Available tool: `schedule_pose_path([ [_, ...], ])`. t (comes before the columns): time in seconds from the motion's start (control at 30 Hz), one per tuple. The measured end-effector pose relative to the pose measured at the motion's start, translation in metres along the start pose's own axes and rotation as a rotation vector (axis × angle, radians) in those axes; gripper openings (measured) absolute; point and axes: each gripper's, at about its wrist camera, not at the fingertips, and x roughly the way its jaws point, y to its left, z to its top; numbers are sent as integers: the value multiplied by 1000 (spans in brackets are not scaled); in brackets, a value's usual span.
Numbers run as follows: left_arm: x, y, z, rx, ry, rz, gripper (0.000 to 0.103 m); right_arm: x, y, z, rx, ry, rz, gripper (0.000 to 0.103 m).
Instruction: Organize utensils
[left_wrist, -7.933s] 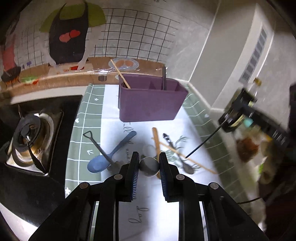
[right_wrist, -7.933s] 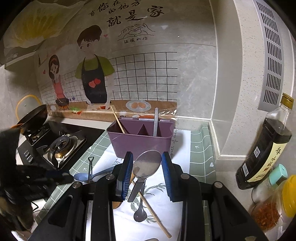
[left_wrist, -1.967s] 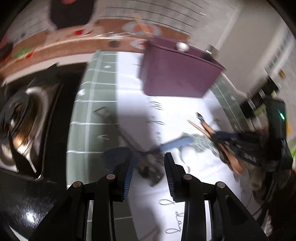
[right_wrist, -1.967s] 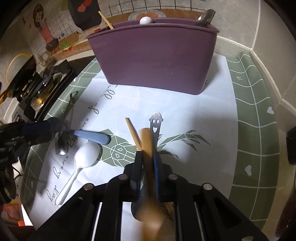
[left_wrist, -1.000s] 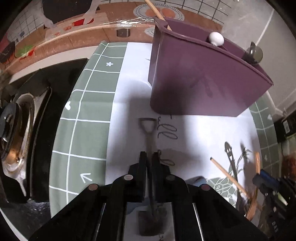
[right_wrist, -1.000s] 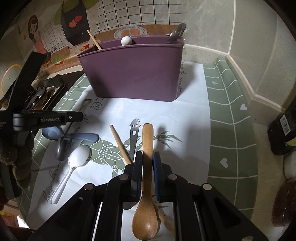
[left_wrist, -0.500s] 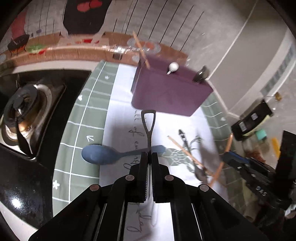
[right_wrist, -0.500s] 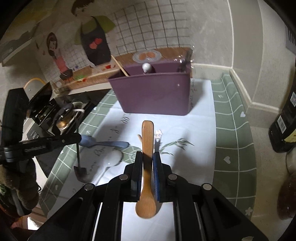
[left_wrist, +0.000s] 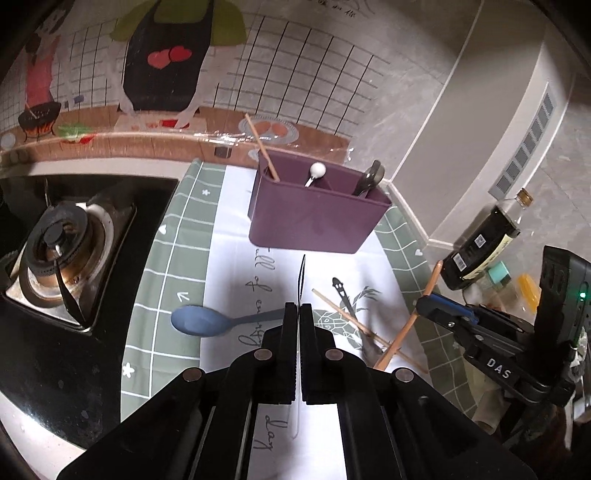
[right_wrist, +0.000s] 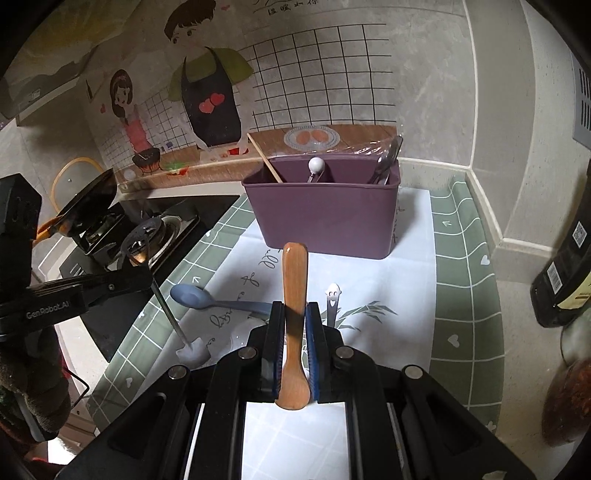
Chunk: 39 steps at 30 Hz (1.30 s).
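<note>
My left gripper (left_wrist: 297, 306) is shut on a thin metal shovel-shaped spoon (left_wrist: 302, 273), seen edge-on and held above the mat. In the right wrist view that spoon (right_wrist: 173, 317) hangs down from the left gripper (right_wrist: 147, 275), blade lowest. My right gripper (right_wrist: 294, 314) is shut on a wooden spoon (right_wrist: 294, 273), handle pointing at the purple caddy (right_wrist: 325, 218). The caddy (left_wrist: 317, 221) holds a chopstick, a white-knobbed utensil and a metal spoon. On the mat lie a blue spoon (left_wrist: 199, 325), a chopstick (left_wrist: 343, 310) and a smiley-handled metal utensil (right_wrist: 333, 295).
A gas stove (left_wrist: 62, 243) sits left of the green checked mat (left_wrist: 162, 280). A dark sauce bottle (left_wrist: 484, 243) and jars stand at the right by the wall corner. A black pan (right_wrist: 85, 199) rests behind the burner.
Both grippers have risen. The left one shut fully on the shovel spoon and lifted it off the mat; the right one lifted the wooden spoon. The caddy now looks farther away.
</note>
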Motion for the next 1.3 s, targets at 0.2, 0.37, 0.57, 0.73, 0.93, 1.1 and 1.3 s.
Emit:
schedule_pose_path([
  [0.2, -10, -4, 6, 5, -26, -8, 1, 1, -3, 0, 4, 4, -11, 11],
  [0.37, -30, -18, 33, 43, -95, -33, 1, -12, -5, 17, 19, -46, -4, 11],
  [0.57, -91, -57, 124, 151, -316, -104, 1, -88, 10, 112, -89, -289, -77, 11],
  [0.73, -98, -63, 181, 166, -415, -106, 1, -118, 4, 175, -85, -419, -101, 11],
  [0.93, -46, -44, 213, 105, -364, -102, 1, -71, -24, 196, -13, -363, -125, 11],
  [1.1, -7, -30, 210, 93, -273, -95, 0, -24, -39, 188, 25, -284, -112, 11],
  [1.3, 26, -17, 176, 125, -136, -74, 1, -11, -47, 176, 24, -227, -100, 11],
])
